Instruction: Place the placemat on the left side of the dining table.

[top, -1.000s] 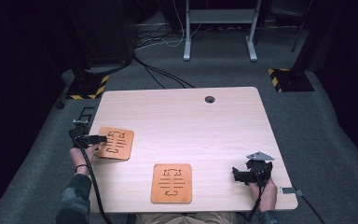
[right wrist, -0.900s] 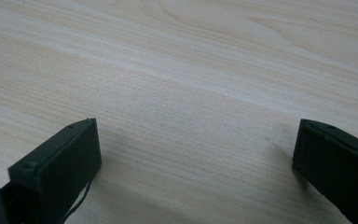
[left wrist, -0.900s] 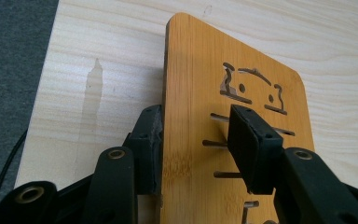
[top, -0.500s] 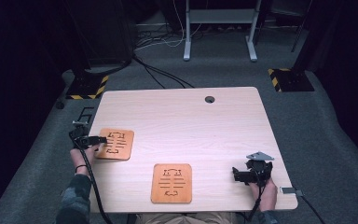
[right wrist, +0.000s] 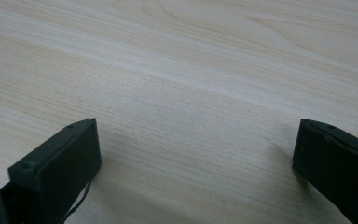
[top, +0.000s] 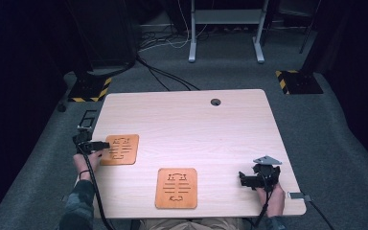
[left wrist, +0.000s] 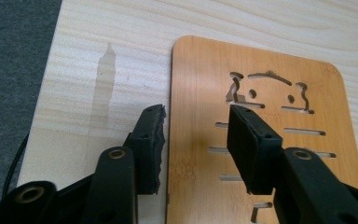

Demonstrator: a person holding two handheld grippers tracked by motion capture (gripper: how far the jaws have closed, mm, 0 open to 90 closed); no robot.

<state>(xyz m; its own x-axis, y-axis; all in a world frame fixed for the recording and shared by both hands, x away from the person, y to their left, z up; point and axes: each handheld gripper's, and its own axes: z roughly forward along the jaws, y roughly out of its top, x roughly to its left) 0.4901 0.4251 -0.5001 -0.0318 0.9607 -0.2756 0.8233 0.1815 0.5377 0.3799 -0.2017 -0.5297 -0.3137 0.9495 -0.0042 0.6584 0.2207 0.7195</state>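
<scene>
two thin, stiff bamboo trivets are lying flat; the left gripper (left wrist: 196, 140), jaws parted, is straddling the left trivet's (left wrist: 270, 93) edge, the best hold, while the right gripper (right wrist: 196, 154) is gaping empty.

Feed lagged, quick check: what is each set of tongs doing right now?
Left tongs: open, straddling the edge of the wooden mat, not gripping.
Right tongs: wide open, holding nothing.

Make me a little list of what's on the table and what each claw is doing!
table: pale wood
left board: orange cut-out board near the table's left edge
middle board: matching orange board near the front edge
left claw: jaws apart, straddling the left board's edge, not pressing it
right claw: jaws wide open over bare table, holding nothing
cable hole: dark round hole near the far edge
</scene>
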